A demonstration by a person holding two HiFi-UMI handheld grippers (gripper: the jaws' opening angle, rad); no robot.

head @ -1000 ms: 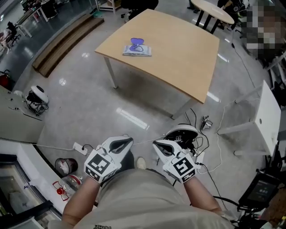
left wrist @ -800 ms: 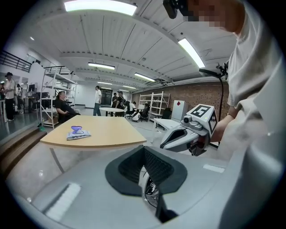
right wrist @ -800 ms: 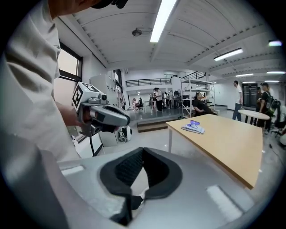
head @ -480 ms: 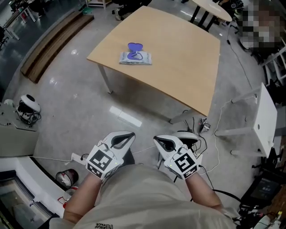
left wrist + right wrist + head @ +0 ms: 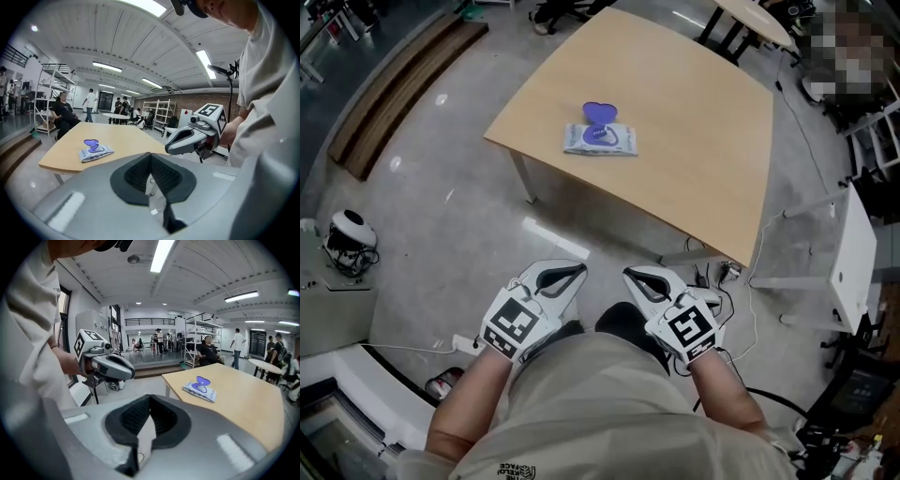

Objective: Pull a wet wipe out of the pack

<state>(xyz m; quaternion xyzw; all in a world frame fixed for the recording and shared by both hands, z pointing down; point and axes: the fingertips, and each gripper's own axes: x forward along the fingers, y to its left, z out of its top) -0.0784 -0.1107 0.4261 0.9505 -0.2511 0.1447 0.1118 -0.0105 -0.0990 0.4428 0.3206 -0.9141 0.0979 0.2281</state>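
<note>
The wet wipe pack [image 5: 600,139] lies flat on the light wooden table [image 5: 694,122], its purple lid [image 5: 598,112] flipped open. It also shows as a small white pack [image 5: 96,151] in the left gripper view and as the same pack [image 5: 200,390] in the right gripper view. My left gripper [image 5: 572,270] and right gripper [image 5: 636,275] are held side by side close to my body, over the floor and well short of the table. Both are shut with nothing between the jaws. Each gripper view shows the other gripper [image 5: 174,146] [image 5: 126,373] beside it.
Table legs [image 5: 523,176] stand between me and the pack. Cables [image 5: 727,272] lie on the floor under the table's near right corner. A white desk [image 5: 848,253] stands at the right, a wooden bench [image 5: 394,89] at the far left, a white device [image 5: 347,234] on the floor at the left. People sit and stand far behind.
The table and pack have come closer and sit lower in the head view as I walk toward them. Both grippers stay shut in front of my body.
</note>
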